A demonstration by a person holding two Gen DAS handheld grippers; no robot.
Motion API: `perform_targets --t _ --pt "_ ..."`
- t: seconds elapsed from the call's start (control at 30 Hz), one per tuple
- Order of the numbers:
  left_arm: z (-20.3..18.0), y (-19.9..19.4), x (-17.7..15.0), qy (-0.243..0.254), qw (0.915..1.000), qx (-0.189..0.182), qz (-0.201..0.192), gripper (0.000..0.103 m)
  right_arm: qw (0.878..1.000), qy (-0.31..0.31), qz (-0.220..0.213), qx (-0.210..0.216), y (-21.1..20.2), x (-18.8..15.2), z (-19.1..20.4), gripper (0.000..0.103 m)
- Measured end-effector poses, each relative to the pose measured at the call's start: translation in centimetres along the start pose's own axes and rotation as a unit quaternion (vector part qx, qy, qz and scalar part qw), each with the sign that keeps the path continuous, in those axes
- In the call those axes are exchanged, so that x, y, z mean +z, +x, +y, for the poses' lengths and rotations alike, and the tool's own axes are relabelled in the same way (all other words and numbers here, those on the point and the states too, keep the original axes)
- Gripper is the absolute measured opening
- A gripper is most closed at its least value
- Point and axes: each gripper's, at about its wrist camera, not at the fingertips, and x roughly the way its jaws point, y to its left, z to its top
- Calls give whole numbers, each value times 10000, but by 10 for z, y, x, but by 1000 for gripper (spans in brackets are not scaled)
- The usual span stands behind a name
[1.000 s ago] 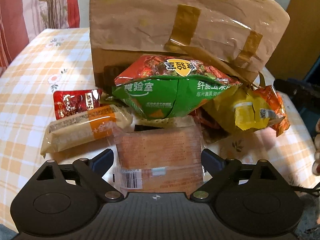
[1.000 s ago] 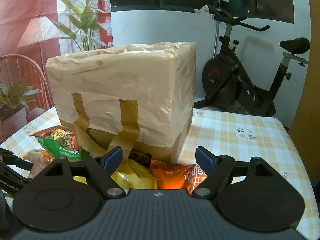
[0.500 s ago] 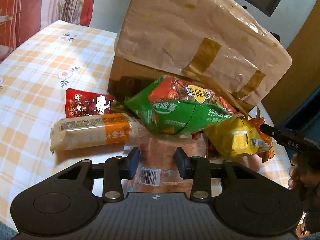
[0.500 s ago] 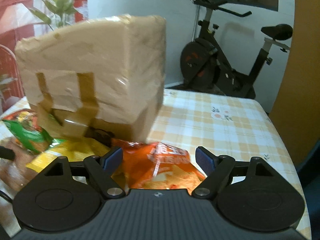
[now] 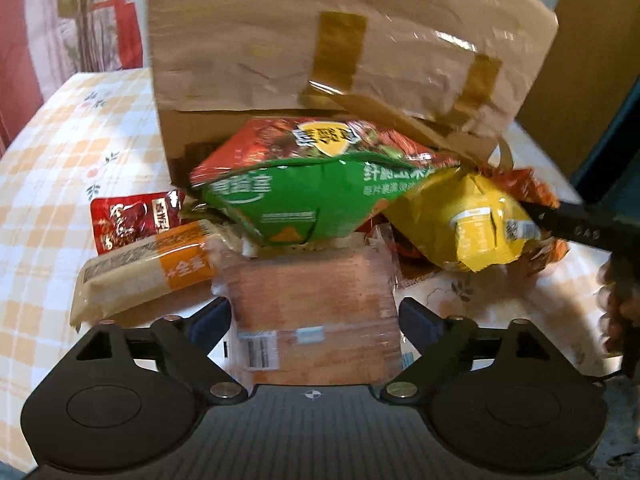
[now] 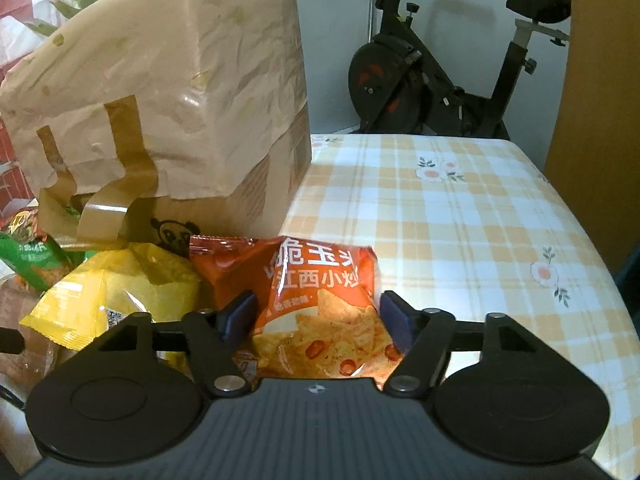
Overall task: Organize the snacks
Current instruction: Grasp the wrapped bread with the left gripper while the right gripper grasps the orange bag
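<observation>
A heap of snacks lies on the checked tablecloth (image 6: 460, 220) in front of a paper-wrapped cardboard box (image 5: 340, 40). My left gripper (image 5: 316, 316) has its jaws opening, wide on either side of a clear-wrapped brown cracker pack (image 5: 316, 300). Behind that pack lie a green and red chip bag (image 5: 304, 200), a yellow bag (image 5: 460, 224), a long beige and orange packet (image 5: 148, 276) and a small red pack (image 5: 128, 216). My right gripper (image 6: 318, 316) is closing around an orange chip bag (image 6: 316, 292), whose lower half sits between the pads. Beside it lies the yellow bag (image 6: 120, 292).
The box (image 6: 160, 100) stands tall right behind the heap, with loose tape strips hanging over the snacks. A black finger of the right gripper (image 5: 576, 228) and a hand (image 5: 620, 304) reach in at the right. An exercise bike (image 6: 440, 80) stands beyond the table's far edge.
The left jaws were drawn in narrow over the cracker pack half a second ago and now stand wide again. The right gripper has sunk onto the orange bag and its jaws have narrowed.
</observation>
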Motion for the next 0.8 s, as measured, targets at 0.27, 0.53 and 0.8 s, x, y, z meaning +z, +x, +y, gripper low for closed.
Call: perform_targets --t 0.27,0.53,0.8 --pt "-15 18 6 157 9993 223 252 93 10000 -70 -27 -4 -2 -4 8 65" --pt "6 -12 5 -300 9988 -333 -190 80 10000 -53 16 8 3 -2 6 68" --pt "29 -36 7 -840 9955 -266 -343 80 10000 -38 22 70 8 -1 6 68"
